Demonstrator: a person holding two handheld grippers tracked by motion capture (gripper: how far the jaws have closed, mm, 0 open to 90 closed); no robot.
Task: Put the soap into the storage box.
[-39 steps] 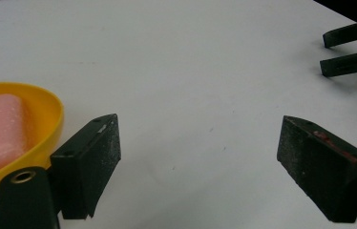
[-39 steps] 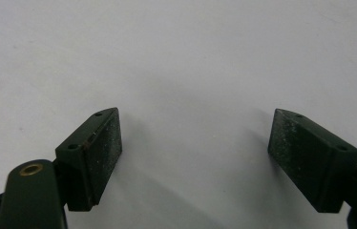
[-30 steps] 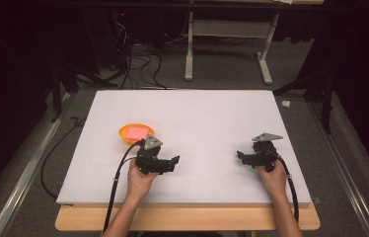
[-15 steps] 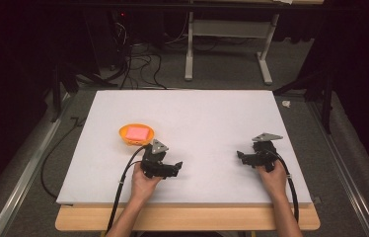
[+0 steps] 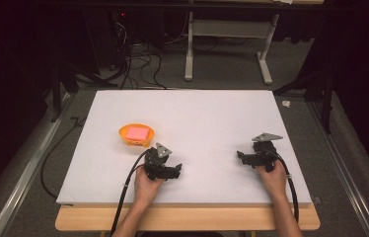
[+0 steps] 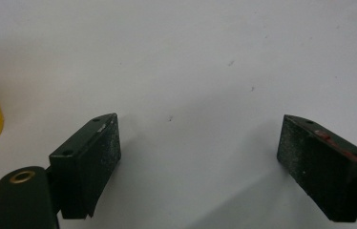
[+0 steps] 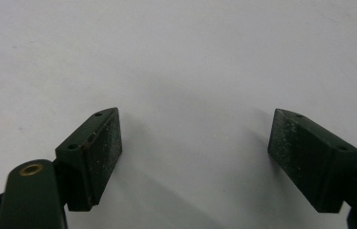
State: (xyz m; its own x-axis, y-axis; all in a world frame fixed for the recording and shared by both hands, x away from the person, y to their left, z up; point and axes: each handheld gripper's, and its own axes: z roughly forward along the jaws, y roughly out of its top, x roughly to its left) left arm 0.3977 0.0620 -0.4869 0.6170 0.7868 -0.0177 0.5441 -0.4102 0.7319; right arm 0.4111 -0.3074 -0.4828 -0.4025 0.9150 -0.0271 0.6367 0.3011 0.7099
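One pink block (image 5: 138, 132) sits in the orange bowl (image 5: 125, 138), left-centre of the white worktop (image 5: 212, 113) | placing looks done (judging by layout) | left gripper (image 5: 173, 170) just near-right of bowl, fingers wide apart, empty | right gripper (image 5: 242, 157) well apart, likewise spread, empty | open room centre and far; near edge close.

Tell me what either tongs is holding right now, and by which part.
Nothing is held. The left tongs and right tongs are open over bare table; the orange bowl with its pink block sits apart.
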